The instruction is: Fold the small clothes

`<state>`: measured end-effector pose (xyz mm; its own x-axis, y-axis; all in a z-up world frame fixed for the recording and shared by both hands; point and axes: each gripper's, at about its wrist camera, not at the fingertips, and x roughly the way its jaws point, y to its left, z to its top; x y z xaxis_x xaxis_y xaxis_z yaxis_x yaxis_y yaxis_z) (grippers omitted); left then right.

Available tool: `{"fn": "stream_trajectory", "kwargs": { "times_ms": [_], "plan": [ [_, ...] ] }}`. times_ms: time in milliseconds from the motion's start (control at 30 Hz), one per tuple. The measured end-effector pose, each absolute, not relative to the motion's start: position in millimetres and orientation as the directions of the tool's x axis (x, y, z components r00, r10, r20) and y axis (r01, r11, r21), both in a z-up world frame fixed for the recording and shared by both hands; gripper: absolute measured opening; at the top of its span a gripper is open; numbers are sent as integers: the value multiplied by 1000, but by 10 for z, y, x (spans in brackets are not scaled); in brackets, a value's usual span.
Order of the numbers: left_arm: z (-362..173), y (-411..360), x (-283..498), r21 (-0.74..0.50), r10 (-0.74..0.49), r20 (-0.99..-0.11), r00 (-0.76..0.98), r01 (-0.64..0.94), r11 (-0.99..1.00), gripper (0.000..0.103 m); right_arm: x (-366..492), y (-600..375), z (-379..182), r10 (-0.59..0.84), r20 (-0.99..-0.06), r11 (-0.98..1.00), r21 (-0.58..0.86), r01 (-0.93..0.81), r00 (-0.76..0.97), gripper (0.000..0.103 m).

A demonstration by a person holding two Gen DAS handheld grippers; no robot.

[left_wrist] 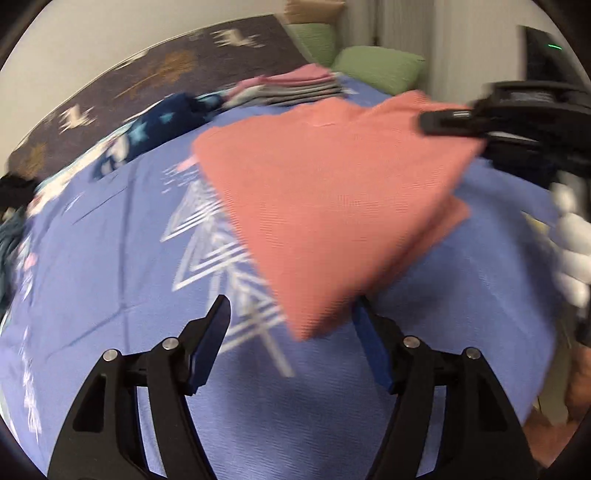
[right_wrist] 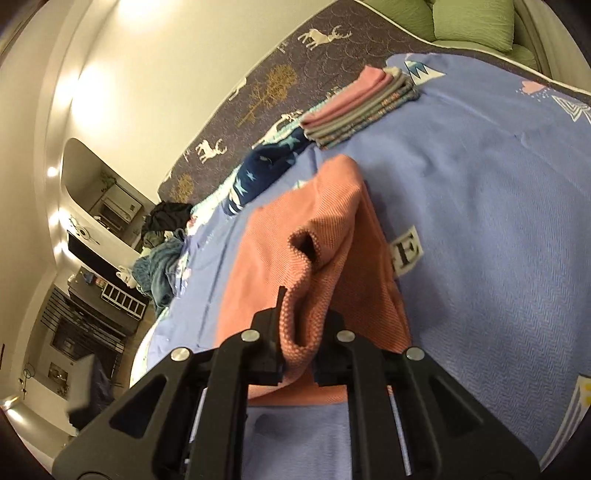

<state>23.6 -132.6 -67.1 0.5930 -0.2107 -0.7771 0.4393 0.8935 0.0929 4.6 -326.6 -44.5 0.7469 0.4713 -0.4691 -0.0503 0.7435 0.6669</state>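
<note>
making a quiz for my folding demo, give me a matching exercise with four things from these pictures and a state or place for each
Things:
1. salmon cloth
2. folded stack
3. left gripper
4. green pillows

States or places:
A. jaws apart, nothing pinched
B. lifted by one corner, hanging
C. at the bed's far end
D. lying neatly on the blue bedspread

Pairs: 1-B, 2-D, 3-A, 4-C

Left tool (left_wrist: 291, 325) open beneath hanging salmon cloth (left_wrist: 332, 206).

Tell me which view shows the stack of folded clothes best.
The right wrist view: the stack of folded clothes is sharp, its pink top piece and grey layers distinct. The left wrist view shows the same stack smaller and motion-blurred.
</note>
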Motion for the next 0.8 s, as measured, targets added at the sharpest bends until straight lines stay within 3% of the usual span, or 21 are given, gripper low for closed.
{"fn": "stream_trajectory", "kwargs": {
  "times_ms": [133, 367, 400, 433, 533, 600, 733, 800],
  "plan": [
    [-725, -1170, 270, 61, -185, -789, 586, 373, 926, 74, 15, -3321, -478, 447, -484, 750, 661, -20, 752, 10],
    [-768, -928, 186, 66, -138, -795, 591, 310, 949, 74, -77, -3589, -962, 408, -576, 726, 676, 131, 708, 11],
    [-760, -887, 177, 63, -136, -794, 593, 303, 951, 71, -100, -3618, -996, 403, -581, 726, 674, 141, 707, 16],
    [-739, -853, 160, 51, -147, -793, 592, 304, 951, 61, -137, -3660, -1007, 404, -576, 723, 677, 138, 710, 17],
    [-577, -720, 135, -114, -301, -783, 545, 350, 930, 37, -259, -3721, -850, 342, -583, 763, 630, 145, 738, 22],
    [-431, -723, 156, -186, -382, -747, 544, 381, 906, 32, -317, -3721, -684, 315, -554, 789, 604, 111, 771, 22],
    [-229, -995, 316, -223, -490, -669, 559, 478, 849, 31, -245, -3493, -399, 381, -468, 819, 572, -55, 797, 19],
    [-318, -1166, 450, -238, -521, -677, 520, 515, 824, 32, -164, -3348, -385, 433, -446, 816, 563, -131, 783, 19]
  ]
}}
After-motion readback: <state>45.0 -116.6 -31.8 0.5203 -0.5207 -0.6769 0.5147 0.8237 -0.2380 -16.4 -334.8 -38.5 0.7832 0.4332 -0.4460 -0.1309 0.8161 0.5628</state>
